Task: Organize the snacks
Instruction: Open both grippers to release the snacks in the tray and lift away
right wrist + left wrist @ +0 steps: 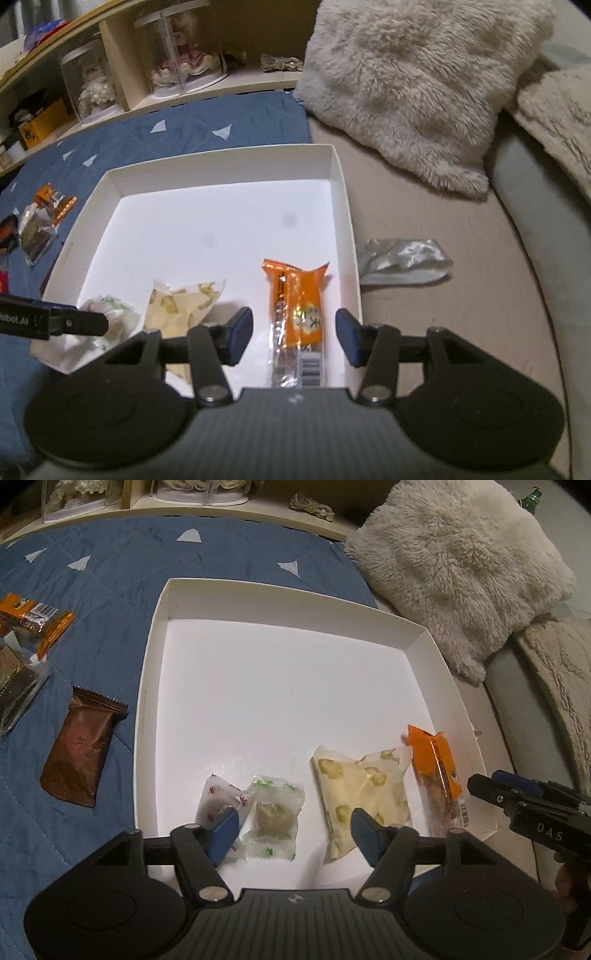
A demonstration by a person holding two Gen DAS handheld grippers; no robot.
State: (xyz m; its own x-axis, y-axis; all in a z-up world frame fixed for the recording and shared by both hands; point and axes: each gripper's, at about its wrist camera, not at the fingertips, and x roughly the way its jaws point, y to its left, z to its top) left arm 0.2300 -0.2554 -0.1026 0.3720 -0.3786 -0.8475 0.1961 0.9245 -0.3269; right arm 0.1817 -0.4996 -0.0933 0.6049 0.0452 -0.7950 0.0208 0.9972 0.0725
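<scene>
A shallow white cardboard box (159, 657) lies on a quilted blue bedspread (92, 572) printed with pale triangles. Along its near edge sit four snacks: a frosted packet with red print (216, 799), a translucent green-printed wrapper (275, 812) around a round sweet, a pillowy cream pouch (360, 786) with olive motifs, and a glossy orange bar (295, 314) at the right wall. The left gripper (291, 825) hangs released, fingers spread over the green wrapper and cream pouch. The right gripper (293, 334) is also spread wide, straddling the orange bar without touching. A crimped brown foil packet (79, 753) lies left of the box; a shaggy cream pillow (461, 572) lies far right.
</scene>
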